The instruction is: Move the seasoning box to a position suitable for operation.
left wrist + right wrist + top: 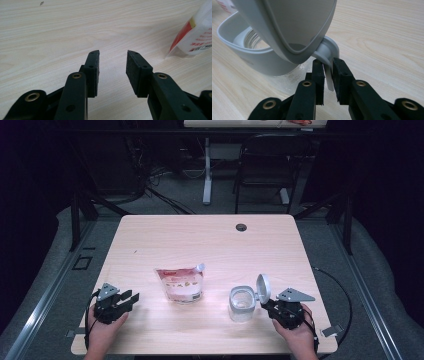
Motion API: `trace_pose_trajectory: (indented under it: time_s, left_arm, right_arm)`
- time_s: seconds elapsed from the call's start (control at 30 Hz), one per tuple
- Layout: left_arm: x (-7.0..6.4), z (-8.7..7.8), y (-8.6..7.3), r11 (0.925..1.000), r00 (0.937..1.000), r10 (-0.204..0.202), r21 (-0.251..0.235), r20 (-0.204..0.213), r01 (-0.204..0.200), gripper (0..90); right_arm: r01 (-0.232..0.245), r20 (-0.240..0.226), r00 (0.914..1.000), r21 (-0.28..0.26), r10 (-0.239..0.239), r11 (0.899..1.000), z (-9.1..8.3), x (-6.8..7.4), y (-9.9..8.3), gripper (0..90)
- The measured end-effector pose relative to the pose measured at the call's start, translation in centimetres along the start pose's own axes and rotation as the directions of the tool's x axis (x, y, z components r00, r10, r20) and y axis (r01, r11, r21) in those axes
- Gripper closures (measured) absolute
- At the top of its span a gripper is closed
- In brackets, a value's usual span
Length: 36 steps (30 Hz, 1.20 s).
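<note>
Clear glass with a pale grey plastic collar: a small jar (242, 303) stands on the wooden table (210, 240), toward the person's right near the front edge. Its round hinged lid (263, 288) is flipped up and stands nearly upright on the jar's right side. In the right gripper view, the right gripper (327, 72) has its two black jaws pressed together on the thin grey tab (329, 75) that hangs from the lid's hinge, with the open mouth of the jar and its screw thread visible to the left. From above, that gripper sits just right of the jar, held in the person's right hand (295, 332).

A white and red refill pouch (181, 283) with a corner spout stands left of the jar, close by but not touching it.

Farther left, the left gripper (131, 299) rests low over the bare table in the left hand (102, 332), its jaws standing apart with nothing between them and the pouch's edge just off to one side.
</note>
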State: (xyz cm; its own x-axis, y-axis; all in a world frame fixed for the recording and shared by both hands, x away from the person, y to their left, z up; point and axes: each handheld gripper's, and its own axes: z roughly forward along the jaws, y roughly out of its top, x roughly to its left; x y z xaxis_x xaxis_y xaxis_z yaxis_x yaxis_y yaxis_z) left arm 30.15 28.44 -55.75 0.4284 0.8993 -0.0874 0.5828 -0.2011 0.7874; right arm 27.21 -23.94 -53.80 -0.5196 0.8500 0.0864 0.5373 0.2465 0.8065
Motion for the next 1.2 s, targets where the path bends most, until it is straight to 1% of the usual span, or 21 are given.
trace_pose_trajectory:
  time_s: [0.07,0.17,0.3,0.37,0.43,0.5,0.6,0.63,0.83,0.93,1.03,1.07,1.1,1.17,1.2]
  left_arm:
    - [0.0,0.0,0.0,1.0,1.0,0.001,0.001,0.0,-0.001,63.1]
    - [0.0,0.0,0.0,1.0,1.0,0.004,0.004,0.0,-0.004,63.0]
    - [0.0,0.1,0.0,1.0,1.0,0.002,0.005,0.002,-0.002,63.0]
    - [0.0,0.1,0.0,1.0,1.0,0.001,0.007,0.003,-0.001,63.0]
    - [0.0,0.1,0.0,1.0,1.0,0.003,0.005,0.003,-0.003,63.0]
    - [-0.1,0.1,0.0,1.0,1.0,0.005,0.009,0.005,-0.005,63.0]
    - [-0.1,0.1,0.0,1.0,1.0,0.004,0.008,0.005,-0.004,63.0]
    - [-0.1,0.1,0.0,0.9999,1.0,0.005,0.01,0.004,-0.005,63.0]
    - [-0.1,0.1,0.0,1.0,1.0,0.001,0.004,0.002,-0.001,63.0]
    - [0.0,0.1,0.0,1.0,1.0,0.0,0.005,0.003,0.0,63.0]
    - [-0.1,0.1,0.0,1.0,1.0,0.001,0.006,0.002,-0.001,62.9]
    - [-0.1,0.1,0.0,1.0,1.0,0.001,0.006,0.002,-0.002,62.9]
    - [-0.1,0.1,0.0,1.0,1.0,0.002,0.005,0.001,-0.002,62.9]
    - [-0.1,0.1,0.0,1.0,1.0,0.001,0.005,0.001,-0.001,62.9]
    - [-0.1,0.1,0.0,1.0,1.0,0.001,0.006,0.002,-0.001,62.9]
  right_arm:
    - [0.001,0.003,1.0,0.01,-0.001,1.0,0.0,-0.2,0.1,79.8]
    - [-0.014,-0.001,0.9999,-0.001,0.014,1.0,0.2,-0.5,0.1,79.1]
    - [-0.021,0.008,0.9997,0.002,0.021,1.0,0.3,-0.8,0.3,79.1]
    - [-0.035,0.007,0.9994,-0.004,0.035,0.999,0.3,-1.1,0.4,79.8]
    - [-0.056,-0.002,0.9985,-0.011,0.056,0.998,0.3,-1.4,0.5,80.7]
    - [-0.065,-0.012,0.9978,-0.018,0.065,0.998,0.4,-1.7,0.6,80.5]
    - [-0.054,-0.01,0.9985,-0.013,0.054,0.998,0.6,-1.8,0.7,80.5]
    - [-0.057,-0.012,0.9983,-0.019,0.057,0.998,0.7,-1.8,0.8,80.5]
    - [-0.057,-0.014,0.9983,-0.016,0.057,0.998,1.4,-1.9,1.2,80.1]
    - [-0.051,-0.008,0.9987,-0.016,0.051,0.999,1.8,-2.0,1.5,79.9]
    - [-0.057,-0.011,0.9983,-0.018,0.057,0.998,2.1,-2.1,1.8,79.5]
    - [-0.051,-0.006,0.9987,-0.014,0.051,0.999,2.2,-2.2,1.9,79.4]
    - [-0.057,-0.008,0.9983,-0.019,0.057,0.998,2.3,-2.2,1.9,79.3]
    - [-0.054,-0.005,0.9986,-0.016,0.054,0.998,2.5,-2.4,2.1,79.3]
    - [-0.059,-0.011,0.9982,-0.021,0.059,0.998,2.6,-2.4,2.1,79.2]
